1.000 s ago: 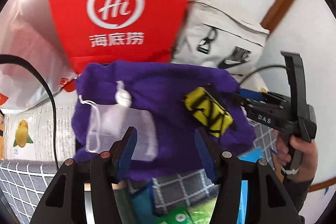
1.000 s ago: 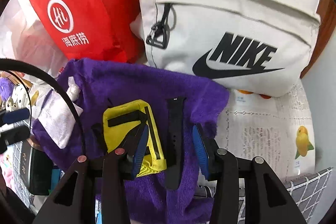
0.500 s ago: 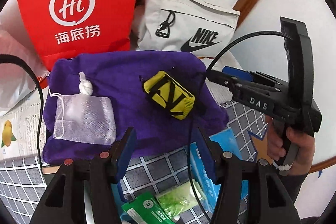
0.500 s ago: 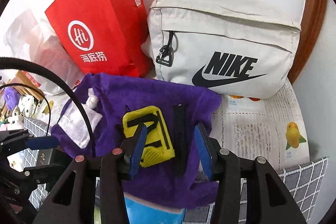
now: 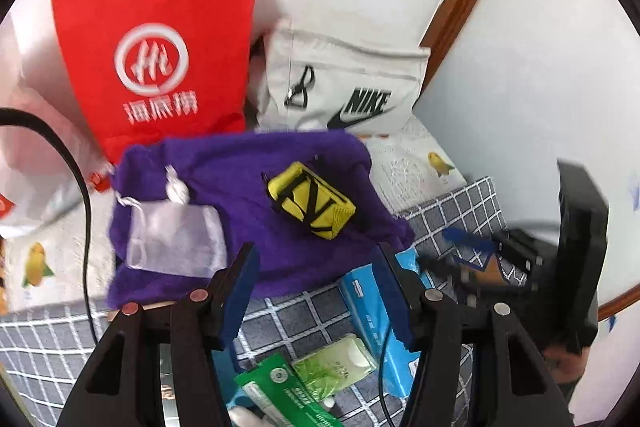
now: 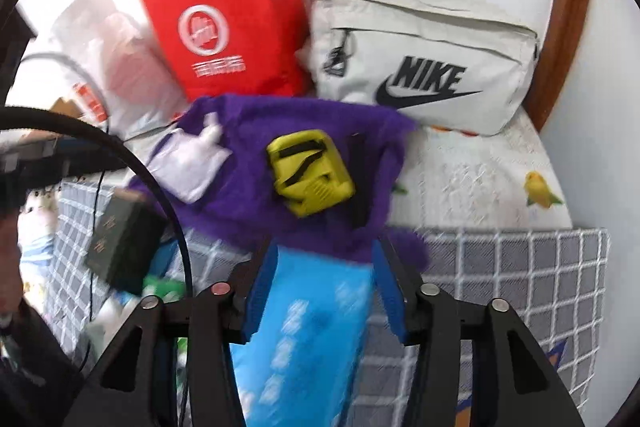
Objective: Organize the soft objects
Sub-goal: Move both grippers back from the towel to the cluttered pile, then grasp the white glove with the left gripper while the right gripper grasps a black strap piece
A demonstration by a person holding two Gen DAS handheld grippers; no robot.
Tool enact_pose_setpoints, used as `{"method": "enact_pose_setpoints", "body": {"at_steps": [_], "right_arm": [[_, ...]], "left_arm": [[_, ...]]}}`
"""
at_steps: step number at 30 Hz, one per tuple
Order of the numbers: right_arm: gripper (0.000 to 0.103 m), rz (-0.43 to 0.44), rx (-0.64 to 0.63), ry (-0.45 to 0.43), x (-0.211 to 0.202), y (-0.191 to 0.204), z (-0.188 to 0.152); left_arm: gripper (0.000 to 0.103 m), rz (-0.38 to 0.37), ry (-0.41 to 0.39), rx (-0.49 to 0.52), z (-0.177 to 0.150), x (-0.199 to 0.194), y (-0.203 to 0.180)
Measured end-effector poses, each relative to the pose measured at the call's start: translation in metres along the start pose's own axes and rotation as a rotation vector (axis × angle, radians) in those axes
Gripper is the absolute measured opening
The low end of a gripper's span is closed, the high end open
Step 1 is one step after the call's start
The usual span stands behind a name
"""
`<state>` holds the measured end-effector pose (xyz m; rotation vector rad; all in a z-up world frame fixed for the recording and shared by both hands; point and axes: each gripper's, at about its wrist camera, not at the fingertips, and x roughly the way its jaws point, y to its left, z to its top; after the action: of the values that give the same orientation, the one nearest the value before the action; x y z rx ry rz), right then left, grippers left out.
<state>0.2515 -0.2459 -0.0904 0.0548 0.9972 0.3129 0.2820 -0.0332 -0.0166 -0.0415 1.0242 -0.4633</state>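
Left wrist view. Left gripper [image 5: 316, 283] angled steeply down, jaws apart, nothing between the blue pads [image 5: 242, 277]. Directly beyond the fingertips, the purple cloth [image 5: 256, 179], spread flat on a bird-print sheet [image 5: 420, 163]. On the cloth's left half, a white mesh drawstring pouch [image 5: 176, 239]; on its right half, a yellow-and-black pouch [image 5: 310, 201], lying slanted. Behind the cloth, a red paper bag [image 5: 160, 67] standing upright against the wall, and right of that a pale Nike bag [image 5: 344, 83]. Nearer than the cloth, under the left gripper, a grey checked cover [image 5: 304, 311] with a blue tissue pack [image 5: 368, 303] touching the cloth's near edge, and green packets [image 5: 320, 367] just beside the pack. Right of the cloth, well apart from it, the right gripper [image 5: 480, 255], blurred, tips toward the cloth's right corner; the hand on its handle mostly hidden at the frame edge.

Right wrist view. Right gripper [image 6: 324, 287] tilted down, jaws opening, holding nothing; seen through the gap, only the blue tissue pack [image 6: 316, 327] lying below. Just past the tips, the near edge of the purple cloth [image 6: 248, 195]. At the cloth's centre, the yellow-and-black pouch [image 6: 310, 171]; just right of it, a black strap [image 6: 360, 179] lying lengthwise; at the cloth's left corner, the white mesh drawstring pouch [image 6: 192, 163]. Behind the cloth, the red paper bag [image 6: 232, 19] and the pale Nike bag [image 6: 424, 63], side by side. Left of the cloth, a dark green box [image 6: 120, 239] and the blurred black body of the left gripper [image 6: 52, 155], jaws not readable from here.
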Motion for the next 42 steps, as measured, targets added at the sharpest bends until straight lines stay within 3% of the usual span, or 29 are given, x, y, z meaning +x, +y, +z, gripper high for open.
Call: {"method": "enact_pose_setpoints", "body": {"at_steps": [2,9,14,19,25,28,34,37,39,41,42], "right_arm": [[0.052,0.026,-0.030,0.000,-0.007,0.011,-0.009],[0.052,0.127,-0.105,0.026,-0.018,0.053,-0.047],[0.052,0.126,-0.298,0.069,-0.005,0.101,-0.071],[0.056,0.125,-0.413,0.093,0.001,0.126,-0.086],[0.056,0.243,-0.373,0.141,0.005,0.142,-0.110],[0.056,0.247,-0.374,0.152,0.004,0.149,-0.126],[0.056,0.248,-0.316,0.200,0.000,0.133,-0.159],[0.056,0.242,-0.265,0.217,0.001,0.119,-0.170],[0.056,0.252,-0.221,0.230,0.002,0.108,-0.176],[0.056,0.250,-0.183,0.236,0.004,0.099,-0.180],[0.056,0.251,-0.172,0.236,0.004,0.097,-0.181]], "left_arm": [[0.063,0.015,-0.038,0.013,-0.002,-0.017,0.000],[0.064,0.085,-0.086,-0.097,-0.030,-0.064,0.030],[0.064,0.138,-0.079,-0.168,-0.074,-0.081,0.049],[0.064,0.201,-0.059,-0.234,-0.125,-0.082,0.066],[0.064,0.158,-0.009,-0.364,-0.182,-0.065,0.090],[0.064,0.153,0.017,-0.389,-0.199,-0.052,0.091],[0.076,0.129,0.053,-0.273,-0.208,-0.019,0.055],[0.076,0.234,0.061,-0.216,-0.207,-0.001,0.042],[0.073,0.269,0.048,-0.183,-0.207,0.002,0.037],[0.044,0.279,0.027,-0.159,-0.209,0.000,0.034],[0.041,0.278,0.021,-0.151,-0.209,-0.002,0.034]]}}
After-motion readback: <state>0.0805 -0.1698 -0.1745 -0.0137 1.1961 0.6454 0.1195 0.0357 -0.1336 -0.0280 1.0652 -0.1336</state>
